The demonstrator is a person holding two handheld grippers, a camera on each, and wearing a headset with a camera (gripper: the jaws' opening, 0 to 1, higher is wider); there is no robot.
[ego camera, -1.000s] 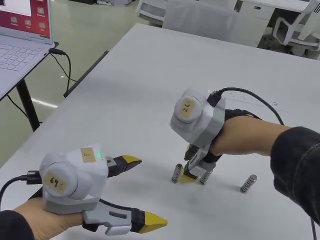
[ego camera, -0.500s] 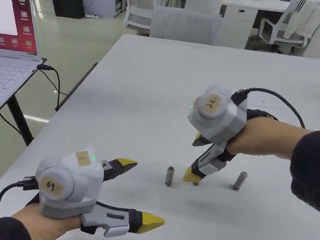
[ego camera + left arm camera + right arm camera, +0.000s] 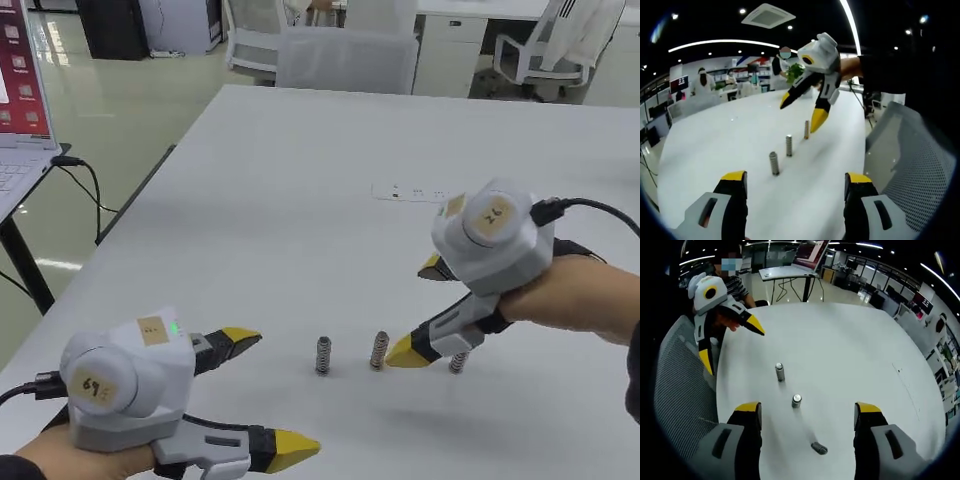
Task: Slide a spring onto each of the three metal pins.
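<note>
Evidently, three springs stand upright in a row at the lower middle of the head view: the left spring [image 3: 323, 355], the middle spring [image 3: 379, 350] and the right spring [image 3: 459, 362], the last partly hidden behind the right gripper [image 3: 420, 310]. The pins cannot be told apart from the coils, so it is judged, not seen, that every spring is already seated.

The right gripper's jaws are spread wide with nothing between them. Its lower yellow tip is held just beside the middle spring; whether it touches cannot be told. The left gripper [image 3: 268, 392], at the lower left of the frame, is likewise agape and empty, well apart from the row on the white table [image 3: 300, 200].

The step in hand is judged to be clearing the right gripper from the row. It is best lifted upward and toward the right edge of the frame, not swept across the springs. The jaws should be left spread, so that the lower tip is not swung into the middle spring. Afterwards the row can be checked along its length in the left gripper view, and any spring found riding high can be pressed down from its top.
</note>
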